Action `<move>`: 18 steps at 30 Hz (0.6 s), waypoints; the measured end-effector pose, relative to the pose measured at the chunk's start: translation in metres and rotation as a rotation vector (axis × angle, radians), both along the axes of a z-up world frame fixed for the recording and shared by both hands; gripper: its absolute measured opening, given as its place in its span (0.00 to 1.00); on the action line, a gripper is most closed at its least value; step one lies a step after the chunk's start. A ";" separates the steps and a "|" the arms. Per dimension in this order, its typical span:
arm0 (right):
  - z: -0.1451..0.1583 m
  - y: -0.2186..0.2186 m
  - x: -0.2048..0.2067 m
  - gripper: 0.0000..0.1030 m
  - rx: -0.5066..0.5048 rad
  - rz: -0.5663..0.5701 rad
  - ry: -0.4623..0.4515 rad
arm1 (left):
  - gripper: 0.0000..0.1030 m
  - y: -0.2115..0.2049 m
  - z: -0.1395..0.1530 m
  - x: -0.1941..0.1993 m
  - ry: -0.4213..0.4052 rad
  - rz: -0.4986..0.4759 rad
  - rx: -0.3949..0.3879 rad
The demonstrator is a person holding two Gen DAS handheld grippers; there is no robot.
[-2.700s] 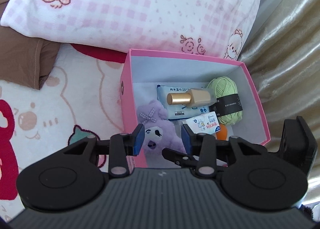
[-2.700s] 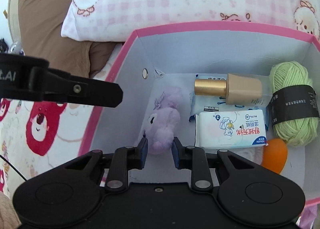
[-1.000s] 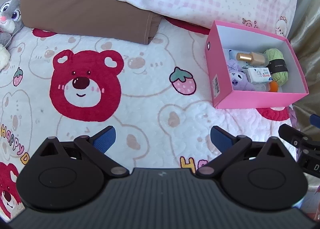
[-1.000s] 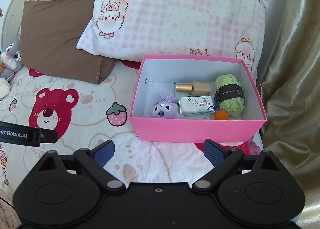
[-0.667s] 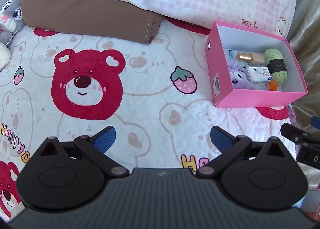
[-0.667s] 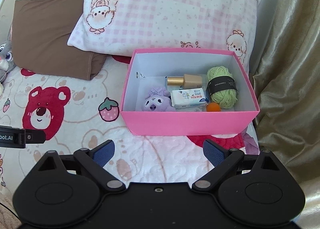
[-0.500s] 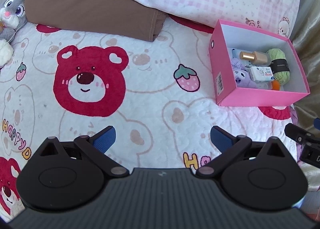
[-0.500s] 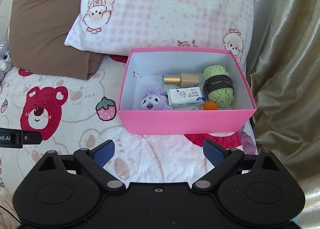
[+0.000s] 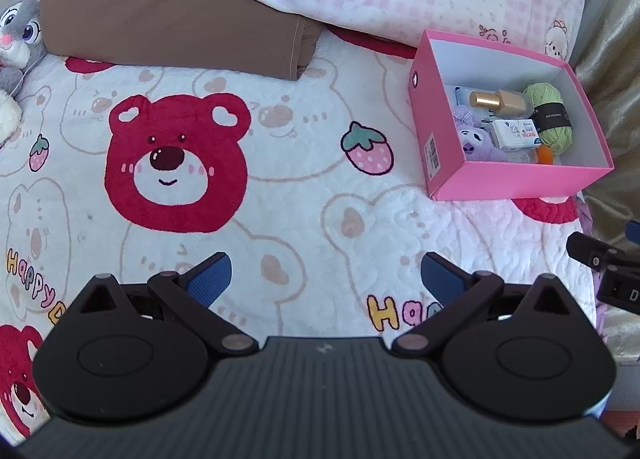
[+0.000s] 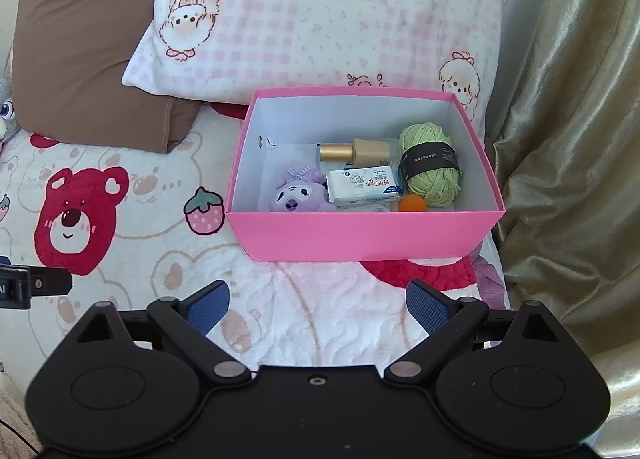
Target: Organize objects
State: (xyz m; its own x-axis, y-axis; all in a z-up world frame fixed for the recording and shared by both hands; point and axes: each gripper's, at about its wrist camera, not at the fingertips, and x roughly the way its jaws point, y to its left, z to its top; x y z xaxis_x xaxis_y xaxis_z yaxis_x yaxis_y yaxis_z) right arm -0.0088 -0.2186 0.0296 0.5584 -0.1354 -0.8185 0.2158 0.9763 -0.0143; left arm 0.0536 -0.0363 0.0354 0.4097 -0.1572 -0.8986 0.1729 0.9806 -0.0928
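A: How did the two grippers stand?

B: Both were spread wide with nothing between the fingers. The left gripper hung over the bear-print blanket, and the right gripper was over the same blanket, just in front of the pink box.

A: And where was the box?

B: It sat on the blanket at the right side of the bed, its far wall against the pink checked pillow and a gold curtain just beside it.

A: What lay inside?

B: A purple plush toy at the left, a white tissue pack next to it, a bottle with a gold cap lying on its side behind the pack, a ball of green yarn at the right, and a small orange ball near the front wall.

A: Anything else on the bed?

B: A brown pillow lay to the left of the checked one, and a grey rabbit toy sat at the far left edge.
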 end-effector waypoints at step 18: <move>-0.001 -0.001 -0.001 0.94 -0.026 0.004 0.007 | 1.00 0.009 0.002 -0.001 -0.001 0.023 -0.010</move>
State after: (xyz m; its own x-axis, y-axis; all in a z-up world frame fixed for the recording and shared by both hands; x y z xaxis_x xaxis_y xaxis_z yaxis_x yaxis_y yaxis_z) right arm -0.0096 -0.2193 0.0288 0.5531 -0.1541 -0.8188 0.2115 0.9765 -0.0410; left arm 0.0521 -0.0276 0.0373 0.4137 -0.1566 -0.8968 0.1508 0.9833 -0.1021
